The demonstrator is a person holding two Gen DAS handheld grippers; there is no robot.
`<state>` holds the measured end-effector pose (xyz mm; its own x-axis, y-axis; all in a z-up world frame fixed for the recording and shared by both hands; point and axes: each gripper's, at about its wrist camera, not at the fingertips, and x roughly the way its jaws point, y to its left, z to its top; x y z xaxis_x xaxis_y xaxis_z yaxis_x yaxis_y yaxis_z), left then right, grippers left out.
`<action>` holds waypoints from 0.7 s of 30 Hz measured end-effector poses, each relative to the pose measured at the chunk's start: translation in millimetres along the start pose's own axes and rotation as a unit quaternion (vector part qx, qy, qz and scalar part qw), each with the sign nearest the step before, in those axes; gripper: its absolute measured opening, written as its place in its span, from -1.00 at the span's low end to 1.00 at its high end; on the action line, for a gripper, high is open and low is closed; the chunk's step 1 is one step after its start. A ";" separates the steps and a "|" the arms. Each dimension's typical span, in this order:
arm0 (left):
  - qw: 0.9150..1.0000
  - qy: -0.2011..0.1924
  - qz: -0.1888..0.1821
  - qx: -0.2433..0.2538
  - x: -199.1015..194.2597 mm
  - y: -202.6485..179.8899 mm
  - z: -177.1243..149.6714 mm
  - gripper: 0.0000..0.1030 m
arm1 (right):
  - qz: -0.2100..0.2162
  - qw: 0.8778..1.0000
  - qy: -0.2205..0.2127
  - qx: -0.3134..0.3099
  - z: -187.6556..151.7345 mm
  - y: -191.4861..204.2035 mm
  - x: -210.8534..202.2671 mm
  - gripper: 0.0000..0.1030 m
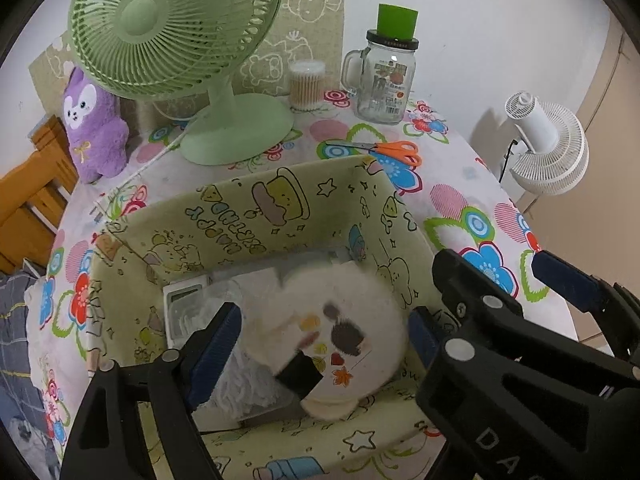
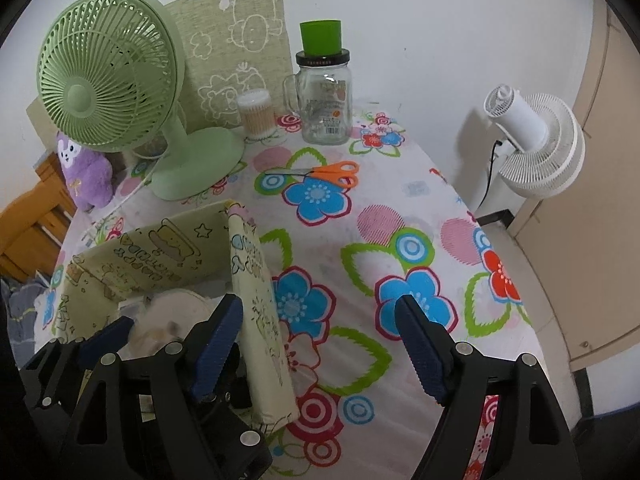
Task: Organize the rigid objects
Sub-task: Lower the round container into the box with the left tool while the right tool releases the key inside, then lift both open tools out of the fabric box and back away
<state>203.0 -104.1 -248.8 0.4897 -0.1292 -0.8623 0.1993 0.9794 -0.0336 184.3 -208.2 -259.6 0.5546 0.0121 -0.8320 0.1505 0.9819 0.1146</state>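
Could tip the box (image 1: 280,200) if the left hand-held gripper (image 1: 324,332), wide open around the round white lid (image 1: 332,320) down in it, bumps a wall, with the right hand-held gripper (image 2: 320,344) open and empty astride that box's side wall, seen only from the right.

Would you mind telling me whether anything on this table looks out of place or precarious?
The green cup is perched on the lid of the glass jar, an odd and tippable spot. The orange-handled scissors lie loose on the tablecloth, outside the storage box.
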 end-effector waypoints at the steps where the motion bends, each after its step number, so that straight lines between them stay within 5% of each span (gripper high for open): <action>1: 1.000 -0.003 0.000 0.002 -2.7 -0.4 -1.0 0.82 | 0.001 1.000 -0.001 0.000 -0.8 0.2 -1.6 0.58; 21: 0.999 -0.033 0.024 -0.014 -57.1 3.8 -22.7 0.95 | 0.023 0.999 -0.025 -0.016 -17.9 10.7 -54.3 0.65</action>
<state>156.5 -89.5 -211.2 0.5536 -0.0908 -0.8278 0.1503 0.9886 -0.0079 141.1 -195.0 -222.9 0.6003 0.0494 -0.7983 0.0978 0.9861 0.1346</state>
